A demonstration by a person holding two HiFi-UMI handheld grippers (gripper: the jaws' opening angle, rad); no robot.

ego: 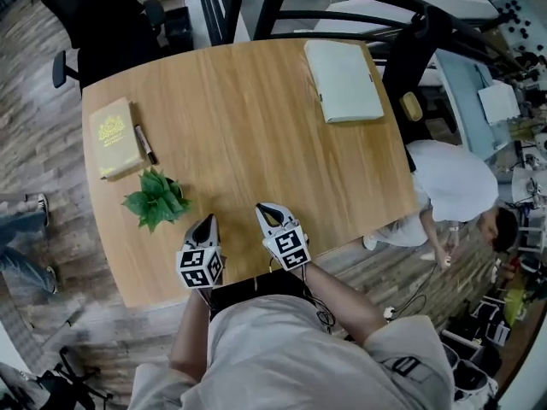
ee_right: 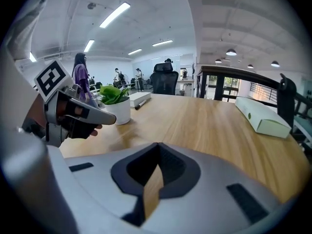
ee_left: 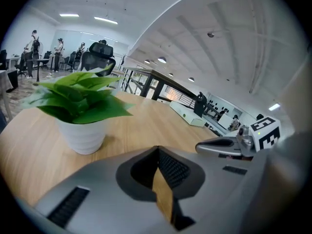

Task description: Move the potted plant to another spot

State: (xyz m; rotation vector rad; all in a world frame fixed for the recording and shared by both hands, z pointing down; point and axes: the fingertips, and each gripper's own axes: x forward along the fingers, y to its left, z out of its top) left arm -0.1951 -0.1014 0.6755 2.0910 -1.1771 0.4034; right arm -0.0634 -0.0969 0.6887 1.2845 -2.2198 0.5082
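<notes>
At the left of the head view, a yellow book [ego: 114, 137] lies on the wooden table [ego: 248, 135] with a dark pen [ego: 145, 143] along its right edge. Just below the book stands the potted plant [ego: 155, 198], upright in a white ribbed pot, in the lower left part of the table top. Nothing holds it.

To the plant's right, near the table's bottom edge, the left tool [ego: 208, 220] points up the frame. It is clenched, its jaws meeting at the tips with nothing between them. In the left gripper view the plant stands up and to the left of the jaws, clear of them.

Just right of it, the right tool [ego: 263, 208] hangs over the same edge, also clenched and empty, its tips together over bare wood.

Further right, at the upper right of the table, lies a pale flat box [ego: 344, 80]. Beyond the table's right edge a person in white [ego: 453, 186] crouches on the floor.
</notes>
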